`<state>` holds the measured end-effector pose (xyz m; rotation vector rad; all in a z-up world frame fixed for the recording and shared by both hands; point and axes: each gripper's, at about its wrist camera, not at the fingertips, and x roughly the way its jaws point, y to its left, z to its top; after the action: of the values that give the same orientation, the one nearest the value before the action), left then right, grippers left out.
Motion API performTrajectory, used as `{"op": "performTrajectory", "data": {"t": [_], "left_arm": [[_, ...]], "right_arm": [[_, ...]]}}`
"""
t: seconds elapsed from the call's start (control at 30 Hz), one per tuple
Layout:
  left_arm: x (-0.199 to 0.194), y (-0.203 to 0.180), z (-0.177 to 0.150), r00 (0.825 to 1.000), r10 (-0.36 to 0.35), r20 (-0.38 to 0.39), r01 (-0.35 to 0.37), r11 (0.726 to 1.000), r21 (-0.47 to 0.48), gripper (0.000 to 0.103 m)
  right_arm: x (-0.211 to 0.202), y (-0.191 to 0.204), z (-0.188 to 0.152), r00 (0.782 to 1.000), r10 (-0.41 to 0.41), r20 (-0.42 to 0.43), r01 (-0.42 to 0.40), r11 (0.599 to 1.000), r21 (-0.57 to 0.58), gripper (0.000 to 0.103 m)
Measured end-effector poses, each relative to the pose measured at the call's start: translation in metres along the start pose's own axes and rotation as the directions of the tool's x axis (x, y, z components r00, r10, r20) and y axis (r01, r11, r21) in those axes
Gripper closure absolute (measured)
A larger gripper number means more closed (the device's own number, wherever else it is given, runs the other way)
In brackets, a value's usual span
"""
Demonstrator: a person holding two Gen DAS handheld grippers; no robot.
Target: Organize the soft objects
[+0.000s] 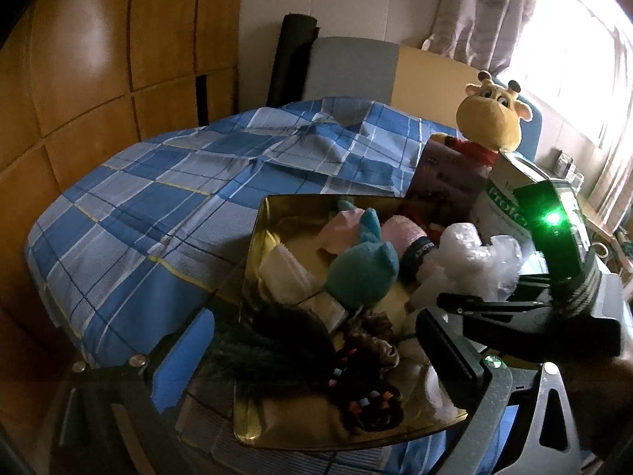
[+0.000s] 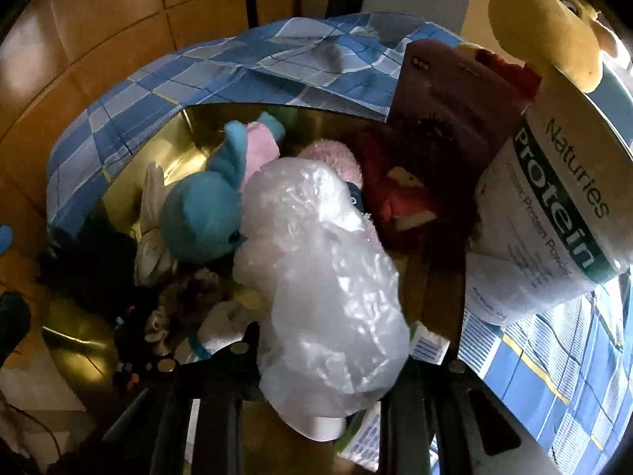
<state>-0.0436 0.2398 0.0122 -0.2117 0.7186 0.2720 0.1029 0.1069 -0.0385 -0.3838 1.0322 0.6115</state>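
Gold tin (image 1: pixel 253 237) sits on the checked bedspread (image 1: pixel 158 182), full of soft toys. Right gripper (image 2: pixel 316 372) is closed on a clear plastic bag (image 2: pixel 320 277) over the tin, beside the teal plush (image 2: pixel 201 217). Left gripper (image 1: pixel 316 360) is spread wide, holding nothing, at the tin's near end.

A bed (image 1: pixel 158 182) under a blue checked cover sits against glossy wooden wardrobe doors (image 1: pixel 99 59); daylight pours through a curtained window (image 1: pixel 573 51) on the right.
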Motion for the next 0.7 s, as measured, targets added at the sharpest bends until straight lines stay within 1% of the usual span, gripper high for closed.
{"op": "performTrajectory", "data": {"t": [0.13,0.2,0.27,0.33,0.37,0.4,0.47,0.6,0.7], "left_arm": [[0.002,0.000,-0.002,1.000,0.011,-0.005,-0.011,1.000,-0.005,0.000],[0.003,-0.001,-0.002,1.000,0.026,-0.008,-0.026,1.000,-0.001,0.000],[0.004,-0.002,-0.003,0.999,0.043,-0.011,-0.043,0.999,0.005,0.000],[0.004,-0.003,-0.003,0.999,0.047,-0.010,-0.047,0.999,0.003,0.000],[0.003,-0.003,-0.003,0.999,0.048,-0.007,-0.048,0.999,0.001,0.000],[0.002,-0.004,-0.003,0.999,0.048,-0.002,-0.048,0.999,0.000,0.000],[0.000,-0.006,-0.003,0.998,0.056,0.008,-0.056,0.998,0.002,0.000],[-0.006,-0.012,-0.002,0.998,0.057,0.036,-0.057,0.998,0.003,0.000],[-0.012,-0.017,-0.002,0.997,0.057,0.052,-0.057,0.998,-0.014,0.000]], "right_arm": [[-0.006,-0.001,-0.004,1.000,0.008,0.020,-0.009,0.999,0.033,0.075],[-0.011,-0.001,-0.007,0.999,0.005,0.046,-0.007,0.999,0.036,0.068],[-0.018,0.000,-0.008,0.997,-0.007,0.080,0.004,0.999,0.034,0.063],[-0.025,0.001,-0.009,0.994,-0.016,0.108,0.012,0.999,0.037,0.061],[-0.029,0.001,-0.010,0.992,-0.020,0.124,0.015,0.999,0.042,0.055],[-0.034,0.000,-0.012,0.989,-0.024,0.145,0.017,0.999,0.050,0.047],[-0.044,0.001,-0.015,0.984,-0.024,0.178,0.014,0.998,0.061,0.038],[-0.065,0.003,-0.025,0.970,-0.049,0.240,0.029,0.996,0.087,0.036],[-0.079,0.002,-0.037,0.956,-0.101,0.277,0.065,0.988,0.137,0.036]]}}
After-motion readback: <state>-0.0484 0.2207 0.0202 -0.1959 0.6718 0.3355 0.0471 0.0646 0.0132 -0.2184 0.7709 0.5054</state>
